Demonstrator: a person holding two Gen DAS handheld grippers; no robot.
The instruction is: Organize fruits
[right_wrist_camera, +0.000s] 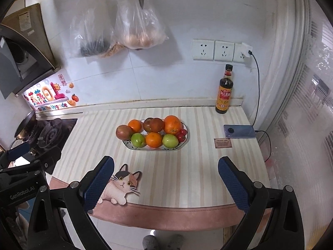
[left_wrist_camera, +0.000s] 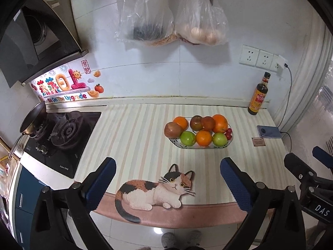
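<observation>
Left wrist view: my left gripper (left_wrist_camera: 167, 177) is hanging wide open, gripping nothing, and my right gripper (right_wrist_camera: 166, 177) is doing the same. Beyond them, the fruit plate (left_wrist_camera: 229, 141) is sitting piled full on the striped mat (left_wrist_camera: 135, 129).

My views are bright and evenly lit; daylight floods from the window (right_wrist_camera: 312, 104) on the right, blurring it. Edges bow and darken; glare spots the floor (left_wrist_camera: 158, 230).
</observation>
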